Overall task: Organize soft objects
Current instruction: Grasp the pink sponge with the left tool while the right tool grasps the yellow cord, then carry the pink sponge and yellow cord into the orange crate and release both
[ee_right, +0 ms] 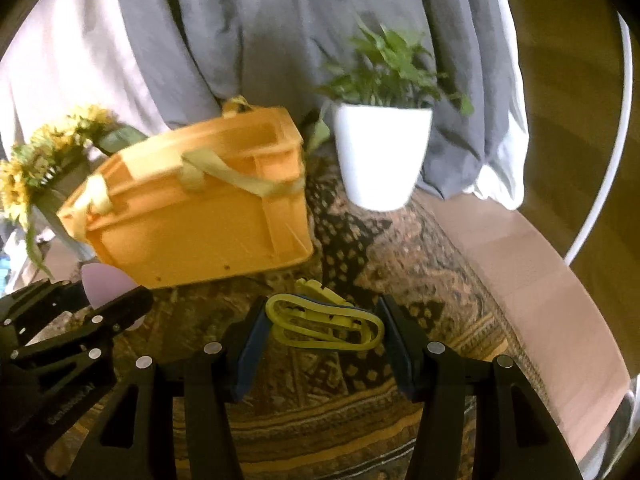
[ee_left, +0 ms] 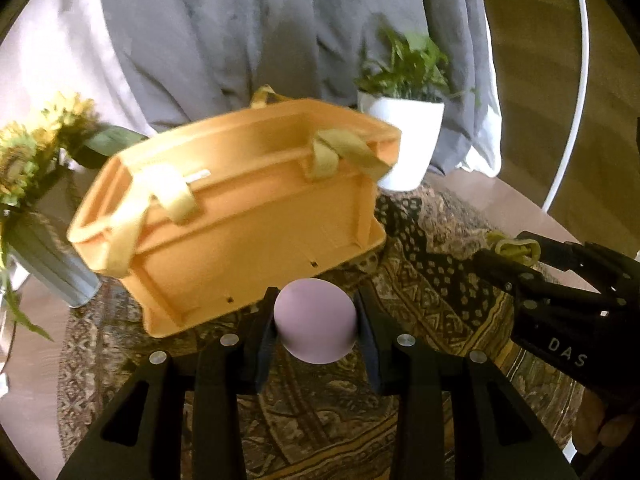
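An orange plastic basket (ee_left: 248, 216) with yellow fabric handles stands on a patterned cloth, tilted and blurred; it also shows in the right wrist view (ee_right: 200, 216). My left gripper (ee_left: 316, 326) is shut on a soft lilac ball (ee_left: 316, 320) just in front of the basket's near wall; the ball shows in the right wrist view (ee_right: 105, 283). My right gripper (ee_right: 322, 322) is shut on a yellow-green looped soft object (ee_right: 324, 322), held above the cloth to the right of the basket. It shows in the left wrist view (ee_left: 516, 248).
A white pot with a green plant (ee_left: 404, 140) stands behind the basket on the right. A vase of yellow flowers (ee_left: 44, 208) stands at the left. A grey cloth (ee_left: 280, 32) hangs behind. The patterned cloth (ee_left: 432, 280) covers the round table.
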Demonstrator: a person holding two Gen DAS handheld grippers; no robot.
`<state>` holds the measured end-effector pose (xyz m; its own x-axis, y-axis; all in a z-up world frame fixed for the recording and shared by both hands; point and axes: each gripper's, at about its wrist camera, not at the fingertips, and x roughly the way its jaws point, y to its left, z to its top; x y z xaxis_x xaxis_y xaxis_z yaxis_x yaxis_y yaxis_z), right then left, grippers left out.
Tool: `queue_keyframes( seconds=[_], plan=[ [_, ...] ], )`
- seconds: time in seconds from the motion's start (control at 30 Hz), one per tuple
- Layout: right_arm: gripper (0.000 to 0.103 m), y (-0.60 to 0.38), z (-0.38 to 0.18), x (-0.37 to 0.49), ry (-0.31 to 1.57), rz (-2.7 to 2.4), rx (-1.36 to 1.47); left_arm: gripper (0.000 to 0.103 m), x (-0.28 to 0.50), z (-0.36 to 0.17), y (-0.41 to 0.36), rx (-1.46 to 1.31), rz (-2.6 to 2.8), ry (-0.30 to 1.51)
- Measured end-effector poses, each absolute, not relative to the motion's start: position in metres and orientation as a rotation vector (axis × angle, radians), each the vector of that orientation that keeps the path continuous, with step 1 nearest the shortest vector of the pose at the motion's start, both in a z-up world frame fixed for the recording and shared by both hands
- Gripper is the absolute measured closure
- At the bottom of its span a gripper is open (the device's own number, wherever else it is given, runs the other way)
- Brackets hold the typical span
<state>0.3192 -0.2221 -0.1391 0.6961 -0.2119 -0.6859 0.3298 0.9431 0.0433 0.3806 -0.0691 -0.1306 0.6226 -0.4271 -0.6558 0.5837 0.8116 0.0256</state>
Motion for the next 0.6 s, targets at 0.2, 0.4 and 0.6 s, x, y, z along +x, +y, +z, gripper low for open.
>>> queue_keyframes(
  seconds=[0.2,0.4,0.6],
  plan=[
    [0.048,-0.215,-0.114,0.319,0.68,-0.246,0.153,0.066,0.373,-0.106,-0.058,0.217,-0.531,0.646],
    [0.048,-0.21,-0.093,0.32,0.629,-0.192,0.146,0.066,0.366,-0.084,-0.047,0.195,-0.484,0.595],
    [0.048,-0.204,-0.071,0.322,0.577,-0.152,0.128,0.066,0.361,-0.064,-0.037,0.171,-0.44,0.546]
  ],
)
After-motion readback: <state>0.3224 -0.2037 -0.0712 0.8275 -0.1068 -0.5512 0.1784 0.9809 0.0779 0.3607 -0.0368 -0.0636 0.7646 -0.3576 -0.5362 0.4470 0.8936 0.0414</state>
